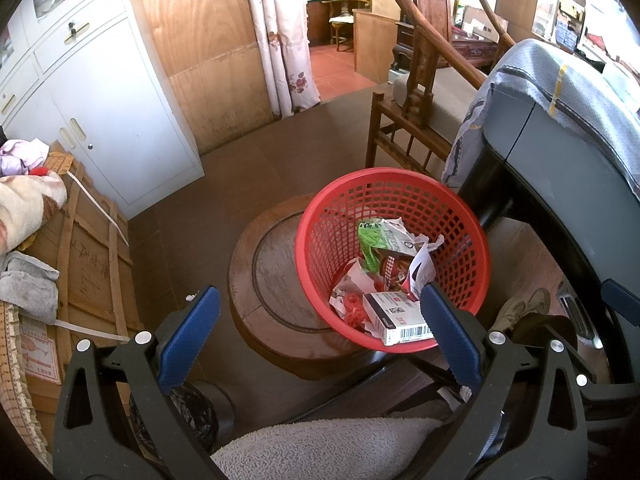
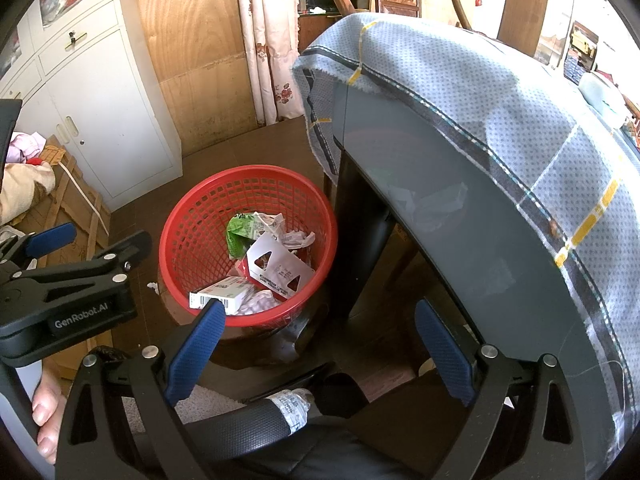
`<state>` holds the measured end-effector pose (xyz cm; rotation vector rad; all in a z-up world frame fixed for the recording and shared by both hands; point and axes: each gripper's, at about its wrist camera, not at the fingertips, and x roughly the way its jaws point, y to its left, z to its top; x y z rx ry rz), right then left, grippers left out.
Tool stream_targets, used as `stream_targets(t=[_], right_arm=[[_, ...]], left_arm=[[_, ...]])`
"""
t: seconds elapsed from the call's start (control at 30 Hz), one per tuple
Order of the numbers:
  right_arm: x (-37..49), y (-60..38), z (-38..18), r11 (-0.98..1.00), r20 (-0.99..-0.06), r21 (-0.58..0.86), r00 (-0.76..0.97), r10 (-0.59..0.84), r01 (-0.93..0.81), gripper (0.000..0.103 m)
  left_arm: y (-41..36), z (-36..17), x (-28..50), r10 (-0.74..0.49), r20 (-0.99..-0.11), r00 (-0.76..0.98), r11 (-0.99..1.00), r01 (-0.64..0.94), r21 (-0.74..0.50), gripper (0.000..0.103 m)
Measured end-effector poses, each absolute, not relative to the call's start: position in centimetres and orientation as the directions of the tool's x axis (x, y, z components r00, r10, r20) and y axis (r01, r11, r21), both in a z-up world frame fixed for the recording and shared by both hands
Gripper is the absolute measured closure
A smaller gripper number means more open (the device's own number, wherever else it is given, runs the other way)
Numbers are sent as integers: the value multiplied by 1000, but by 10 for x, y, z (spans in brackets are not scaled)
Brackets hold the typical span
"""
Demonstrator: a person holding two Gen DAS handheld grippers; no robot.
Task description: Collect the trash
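Observation:
A red mesh basket (image 1: 340, 216) stands on a round wooden stool (image 1: 272, 280); it also shows in the right wrist view (image 2: 200, 232). It holds a white barcoded box (image 1: 394, 316), a green wrapper (image 1: 372, 240), crumpled paper and a white card (image 2: 276, 264). My left gripper (image 1: 316, 332) is open and empty, hovering above and in front of the basket. My right gripper (image 2: 320, 348) is open and empty, to the right of the basket near the table. The left gripper's body (image 2: 72, 304) shows in the right wrist view.
A grey table (image 2: 440, 200) under a blue checked cloth (image 2: 500, 92) stands right of the basket. A white cabinet (image 1: 100, 112), a cardboard crate (image 1: 80, 264) with cloths, a wooden chair (image 1: 412, 120) and a floral curtain (image 1: 280, 40) surround the brown floor. A grey towel (image 1: 320, 448) lies below.

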<state>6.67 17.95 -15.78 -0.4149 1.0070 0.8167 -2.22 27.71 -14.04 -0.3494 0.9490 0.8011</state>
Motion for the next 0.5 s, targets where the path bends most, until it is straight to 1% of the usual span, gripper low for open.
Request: stream_targets(t=[0.5], right_arm=[[67,179,-159,642,-868,53,283,408,-765,9]], left_arm=[[275,-142,-22,451,-829,330,670,-739,70,7]])
